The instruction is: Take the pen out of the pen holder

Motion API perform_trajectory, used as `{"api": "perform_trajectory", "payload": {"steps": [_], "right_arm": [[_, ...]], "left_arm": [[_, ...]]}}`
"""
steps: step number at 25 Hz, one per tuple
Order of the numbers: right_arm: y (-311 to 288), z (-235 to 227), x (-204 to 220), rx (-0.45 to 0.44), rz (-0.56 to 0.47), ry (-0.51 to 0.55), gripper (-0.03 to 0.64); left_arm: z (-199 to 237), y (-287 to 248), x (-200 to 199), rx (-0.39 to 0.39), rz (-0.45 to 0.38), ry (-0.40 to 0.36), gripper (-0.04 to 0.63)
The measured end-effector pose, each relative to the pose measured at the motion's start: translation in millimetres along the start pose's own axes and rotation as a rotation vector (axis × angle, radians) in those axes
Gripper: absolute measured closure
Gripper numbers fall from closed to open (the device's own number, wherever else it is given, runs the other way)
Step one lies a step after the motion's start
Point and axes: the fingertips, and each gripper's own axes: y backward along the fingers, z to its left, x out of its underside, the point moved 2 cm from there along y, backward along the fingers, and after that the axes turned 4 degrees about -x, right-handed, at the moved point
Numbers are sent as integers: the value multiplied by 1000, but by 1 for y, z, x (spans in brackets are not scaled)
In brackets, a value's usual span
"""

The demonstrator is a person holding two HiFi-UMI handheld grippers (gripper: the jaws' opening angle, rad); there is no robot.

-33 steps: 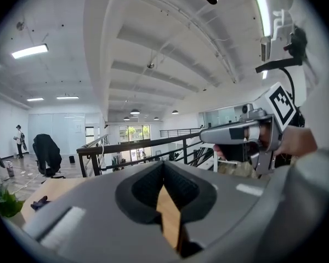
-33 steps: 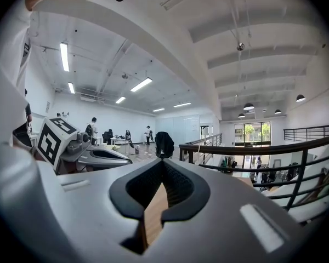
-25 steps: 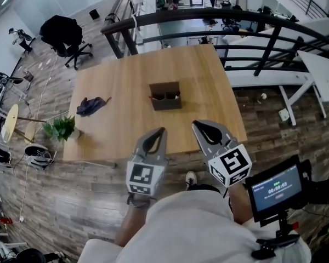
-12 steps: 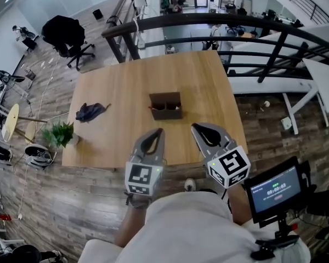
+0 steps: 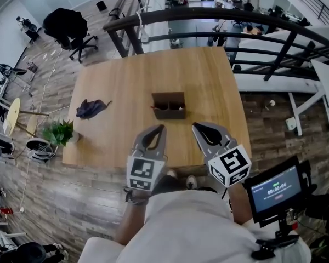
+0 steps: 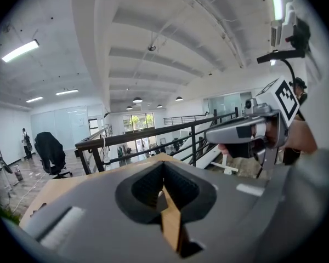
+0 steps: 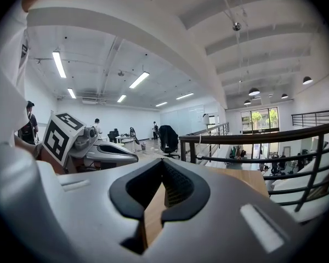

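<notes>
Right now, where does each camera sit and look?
Head view: on the person's head, looking down at table, pen holder, left gripper, right gripper, shirt.
Left gripper view: on that gripper, along its shut fingers toward the railing; right gripper shows.
Right gripper view: on that gripper, along shut fingers toward the railing; left gripper shows.
Shared: both gripper views catch the railing and table.
</notes>
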Motion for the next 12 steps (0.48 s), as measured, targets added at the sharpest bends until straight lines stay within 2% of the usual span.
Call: {"api": "perform_trajectory", "payload": {"steps": [8,12], "right_arm": [[-22,-17,11,48,47,-27,614],[-34,-28,12,68,69,-38,614]], "left_arm": [[34,-29,22,1,75,-10,574],[49,-48,29,8,105,-40,574]]}}
